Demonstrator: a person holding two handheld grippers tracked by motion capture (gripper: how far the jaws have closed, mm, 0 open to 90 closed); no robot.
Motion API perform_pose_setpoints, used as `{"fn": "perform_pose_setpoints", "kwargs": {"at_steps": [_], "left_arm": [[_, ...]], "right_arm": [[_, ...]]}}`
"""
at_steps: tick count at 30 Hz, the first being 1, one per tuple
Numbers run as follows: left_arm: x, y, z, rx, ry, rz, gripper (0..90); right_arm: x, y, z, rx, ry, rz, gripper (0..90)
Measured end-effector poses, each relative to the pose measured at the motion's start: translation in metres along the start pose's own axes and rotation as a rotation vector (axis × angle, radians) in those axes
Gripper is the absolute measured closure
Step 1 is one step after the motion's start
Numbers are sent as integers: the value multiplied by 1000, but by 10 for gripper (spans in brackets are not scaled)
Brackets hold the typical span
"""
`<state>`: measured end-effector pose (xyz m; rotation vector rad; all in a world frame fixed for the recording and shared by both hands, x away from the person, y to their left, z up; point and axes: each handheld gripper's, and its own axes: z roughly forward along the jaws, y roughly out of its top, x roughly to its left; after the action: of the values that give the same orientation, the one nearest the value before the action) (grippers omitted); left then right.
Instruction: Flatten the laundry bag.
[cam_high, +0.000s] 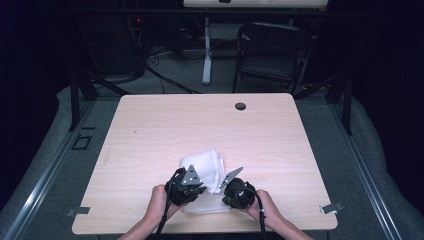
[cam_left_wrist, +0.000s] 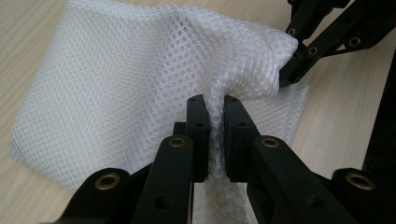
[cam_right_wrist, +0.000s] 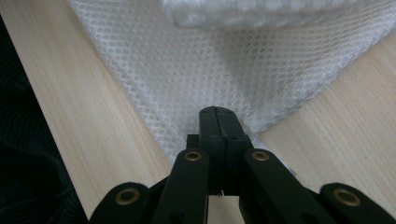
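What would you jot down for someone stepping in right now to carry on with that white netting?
Left hand-held gripper: shut on a raised fold of the white mesh cloth.
Right hand-held gripper: jaws pressed together at a near corner of the mesh cloth; it looks pinched there, though the bite itself is hard to see.
Mesh cloth: partly bunched, lying on the wooden table near the person's edge, between both hands.
Done: both grippers have the cloth at its near edge.
Left: probably lifting and spreading or folding it; it is not yet flat or neatly folded.
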<state>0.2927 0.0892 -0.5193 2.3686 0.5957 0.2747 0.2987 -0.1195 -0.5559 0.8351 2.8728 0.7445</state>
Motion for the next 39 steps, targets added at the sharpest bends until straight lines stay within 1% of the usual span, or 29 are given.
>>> {"fn": "perform_pose_setpoints", "kwargs": {"at_steps": [1,2,3,4,6,11,13,17,18,20,21,23,25,27,31,32,35,37,38,39], "left_arm": [[0,0,0,0,0,0,828],[0,0,-3,-5,12,2,828],[0,0,-4,-11,16,-3,828],[0,0,-5,-12,18,0,828],[1,-1,-8,-19,27,-8,828],[3,-3,-12,-25,43,-15,828],[4,-4,-15,-27,56,-27,828],[6,-5,-17,-28,67,-29,828],[7,-6,-19,-32,79,-32,828],[7,-6,-20,-34,79,-36,827],[8,-7,-21,-34,87,-35,827],[10,-9,-25,-47,98,-47,828],[13,-11,-28,-55,101,-58,828],[14,-13,-30,-49,97,-65,827],[15,-14,-33,-55,108,-70,827],[14,-14,-33,-53,110,-72,827],[14,-16,-36,-51,111,-80,825],[14,-17,-38,-52,110,-83,824],[14,-17,-39,-43,103,-86,824],[15,-18,-40,-44,104,-91,824]], "right_arm": [[0,0,0,0,0,0,900],[0,1,-1,23,-10,-17,900],[1,0,0,11,-12,-13,900],[1,0,0,13,-17,-17,900],[2,0,-1,15,-19,-17,900],[1,0,-2,33,-26,-21,900],[2,0,-2,30,-33,-17,900],[3,0,-2,37,-39,-23,900],[3,0,-2,38,-40,-23,900],[3,0,-2,39,-42,-24,900],[3,0,-2,39,-44,-24,900],[2,-1,-3,44,-45,-22,900],[2,-1,-3,48,-50,-26,900],[2,-1,-3,49,-54,-26,900],[2,-1,-3,58,-60,-27,900],[2,-1,-4,68,-65,-29,900],[1,-1,-3,65,-60,-23,900],[1,-1,-3,69,-63,-22,900],[1,-1,-4,75,-68,-24,900],[1,-1,-4,68,-59,-13,900]]}}
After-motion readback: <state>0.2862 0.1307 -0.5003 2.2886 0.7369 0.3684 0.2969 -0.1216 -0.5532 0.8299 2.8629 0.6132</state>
